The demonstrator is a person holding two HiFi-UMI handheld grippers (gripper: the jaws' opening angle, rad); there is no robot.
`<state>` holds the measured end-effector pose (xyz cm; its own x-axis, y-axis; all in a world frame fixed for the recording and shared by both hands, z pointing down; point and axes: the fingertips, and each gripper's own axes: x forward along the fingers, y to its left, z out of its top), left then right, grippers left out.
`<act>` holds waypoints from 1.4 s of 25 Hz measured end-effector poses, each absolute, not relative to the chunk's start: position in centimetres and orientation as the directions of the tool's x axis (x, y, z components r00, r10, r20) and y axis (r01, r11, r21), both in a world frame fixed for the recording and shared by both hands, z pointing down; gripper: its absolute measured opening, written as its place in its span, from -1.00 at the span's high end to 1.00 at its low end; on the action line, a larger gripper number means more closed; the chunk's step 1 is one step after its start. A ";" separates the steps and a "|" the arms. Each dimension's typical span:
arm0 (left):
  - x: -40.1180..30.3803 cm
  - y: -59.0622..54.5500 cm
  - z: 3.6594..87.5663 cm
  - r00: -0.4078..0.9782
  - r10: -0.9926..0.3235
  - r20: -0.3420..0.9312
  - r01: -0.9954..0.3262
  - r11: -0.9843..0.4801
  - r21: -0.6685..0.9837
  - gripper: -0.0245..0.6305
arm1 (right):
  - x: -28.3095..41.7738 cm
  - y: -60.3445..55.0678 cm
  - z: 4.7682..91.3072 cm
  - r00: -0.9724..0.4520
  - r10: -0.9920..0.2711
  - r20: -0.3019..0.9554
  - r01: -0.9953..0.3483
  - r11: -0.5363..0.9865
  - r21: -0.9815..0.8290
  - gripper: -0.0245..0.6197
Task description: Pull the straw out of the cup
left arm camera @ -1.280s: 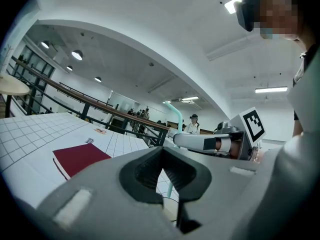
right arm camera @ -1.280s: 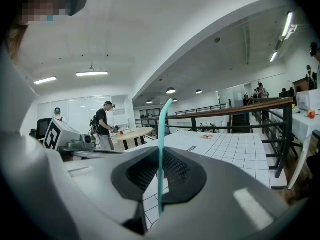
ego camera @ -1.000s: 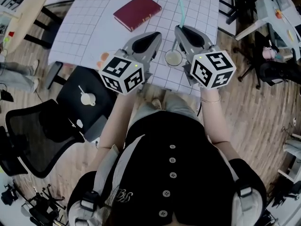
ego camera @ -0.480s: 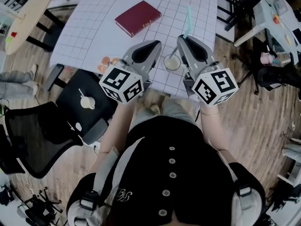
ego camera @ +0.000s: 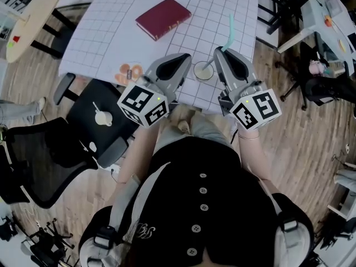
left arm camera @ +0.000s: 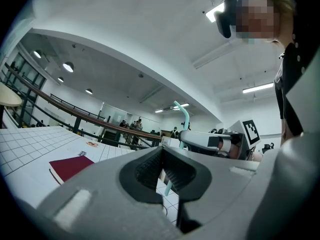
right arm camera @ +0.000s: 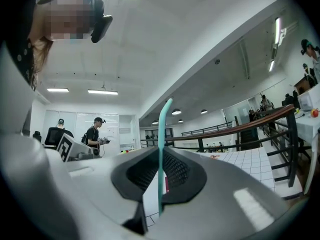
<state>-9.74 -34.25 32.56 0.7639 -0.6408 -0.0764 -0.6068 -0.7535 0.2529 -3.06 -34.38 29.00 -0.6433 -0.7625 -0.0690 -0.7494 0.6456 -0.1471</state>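
Observation:
A small white cup (ego camera: 203, 71) stands near the front edge of the white gridded table (ego camera: 111, 32), between my two grippers. My right gripper (ego camera: 218, 50) is shut on the teal bendy straw (ego camera: 229, 29), which runs slanting from the cup's mouth up past the jaws. In the right gripper view the straw (right arm camera: 162, 129) stands upright, pinched between the pads of that gripper (right arm camera: 161, 156). My left gripper (ego camera: 186, 55) hangs just left of the cup, apart from it. Its jaws (left arm camera: 161, 151) are shut with nothing in them, and the straw (left arm camera: 184, 116) shows beyond them.
A dark red book (ego camera: 163, 17) lies further back on the table, also in the left gripper view (left arm camera: 70, 166). An orange print (ego camera: 129, 73) marks the table's front left corner. A black office chair (ego camera: 100, 121) stands left of the person; more desks are at the right.
The right gripper has risen and drifted right with the straw in it, so more of the straw stands out of the cup. The left gripper has hardly shifted.

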 end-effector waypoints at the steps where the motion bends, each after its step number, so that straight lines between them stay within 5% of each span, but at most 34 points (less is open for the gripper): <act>1: -9.7 -34.2 32.7 0.766 -0.639 -0.074 -0.605 -0.754 0.256 0.93 | -3.0 -34.2 29.0 -0.648 -0.758 -0.075 -0.745 0.651 -0.143 0.87; 35: -7.9 -33.2 33.1 0.801 -0.594 -0.075 -0.557 -0.785 0.270 0.93 | -2.6 -32.9 29.9 -0.685 -0.726 -0.068 -0.718 0.688 -0.107 0.87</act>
<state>-7.91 -33.24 33.13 0.8011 -0.5938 -0.0751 -0.5570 -0.7855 0.2699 -2.64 -32.86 29.92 -0.6847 -0.7257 -0.0677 -0.7182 0.6876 -0.1071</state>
